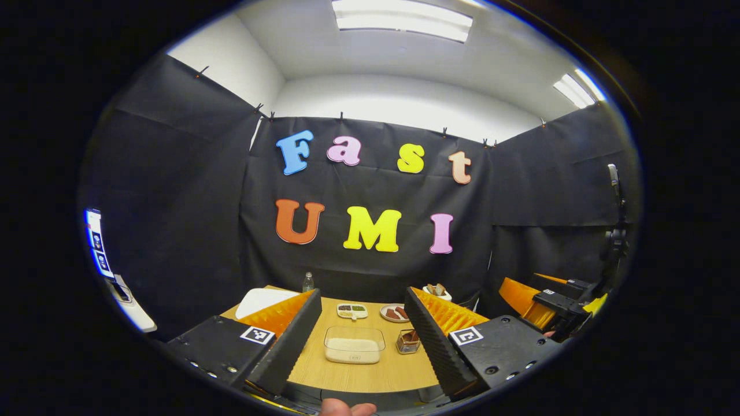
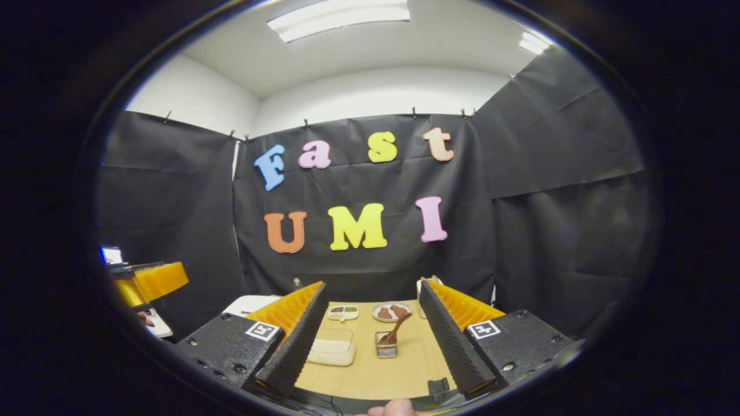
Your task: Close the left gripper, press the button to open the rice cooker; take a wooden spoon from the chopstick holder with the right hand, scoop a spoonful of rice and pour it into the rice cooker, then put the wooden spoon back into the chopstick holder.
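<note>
Both claws stand with their fingers spread wide apart and nothing between them. Seen in the left gripper view, the left claw (image 1: 361,341) hangs above the near edge of the wooden tabletop (image 1: 370,375), and a clear container of rice (image 1: 354,345) sits on the tabletop in the gap between its fingers. Just to the right of that container stands the small chopstick holder (image 1: 408,341), close to the claw's right finger. Farther back lie a divided white dish (image 1: 352,311) and a round plate (image 1: 394,312) with brown pieces on it. A white rounded shape at the far left of the tabletop, partly hidden behind the left finger, looks like the rice cooker (image 1: 260,300); its lid position cannot be told from here. A clear bottle (image 1: 308,282) stands behind it against the booth wall. The other device shows at the right edge of this view, held off the tabletop.

In the right gripper view, the right claw (image 2: 370,341) likewise faces the tabletop from above its near edge. The chopstick holder sits between its fingers, with the wooden spoon (image 2: 396,330) leaning in it, handle tilted up toward the right. The rice container lies to the left of the holder, half covered by the claw's left finger. A fingertip of the person's hand (image 2: 393,409) shows at the bottom edge.
</note>
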Demonstrator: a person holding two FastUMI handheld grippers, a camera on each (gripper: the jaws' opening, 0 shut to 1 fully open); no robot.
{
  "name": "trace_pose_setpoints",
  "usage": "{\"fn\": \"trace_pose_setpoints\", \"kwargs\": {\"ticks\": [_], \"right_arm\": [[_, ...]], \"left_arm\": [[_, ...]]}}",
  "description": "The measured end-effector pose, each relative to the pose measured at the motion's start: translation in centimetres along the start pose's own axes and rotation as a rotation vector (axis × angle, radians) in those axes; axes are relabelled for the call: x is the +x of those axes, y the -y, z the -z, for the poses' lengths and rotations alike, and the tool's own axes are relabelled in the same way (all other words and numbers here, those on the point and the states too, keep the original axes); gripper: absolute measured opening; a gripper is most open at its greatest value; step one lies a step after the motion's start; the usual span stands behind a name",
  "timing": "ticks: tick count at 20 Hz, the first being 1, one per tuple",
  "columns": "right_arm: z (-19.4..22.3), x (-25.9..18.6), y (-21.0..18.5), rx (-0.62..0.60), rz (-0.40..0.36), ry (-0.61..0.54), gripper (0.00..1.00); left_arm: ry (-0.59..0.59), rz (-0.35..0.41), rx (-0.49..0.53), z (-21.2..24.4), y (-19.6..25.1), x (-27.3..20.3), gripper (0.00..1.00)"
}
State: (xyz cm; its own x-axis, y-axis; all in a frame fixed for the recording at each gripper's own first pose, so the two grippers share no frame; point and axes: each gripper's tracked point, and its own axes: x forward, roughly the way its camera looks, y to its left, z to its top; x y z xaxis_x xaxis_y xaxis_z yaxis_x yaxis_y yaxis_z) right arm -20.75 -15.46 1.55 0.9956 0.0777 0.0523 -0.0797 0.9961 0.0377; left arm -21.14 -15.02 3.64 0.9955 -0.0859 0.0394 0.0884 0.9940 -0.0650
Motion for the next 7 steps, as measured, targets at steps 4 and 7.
{"fn": "trace_pose_setpoints", "kwargs": {"ticks": [4, 7], "right_arm": [[0.1, 0.3, -0.8, -0.009, 0.002, 0.002, 1.00], [0.0, 0.5, -1.5, -0.004, 0.007, 0.000, 1.00]], "left_arm": [[0.007, -0.002, 0.023, -0.1, -0.9, 0.2, 0.95], [0.005, 0.002, 0.031, -0.1, -1.5, 0.6, 0.95]]}}
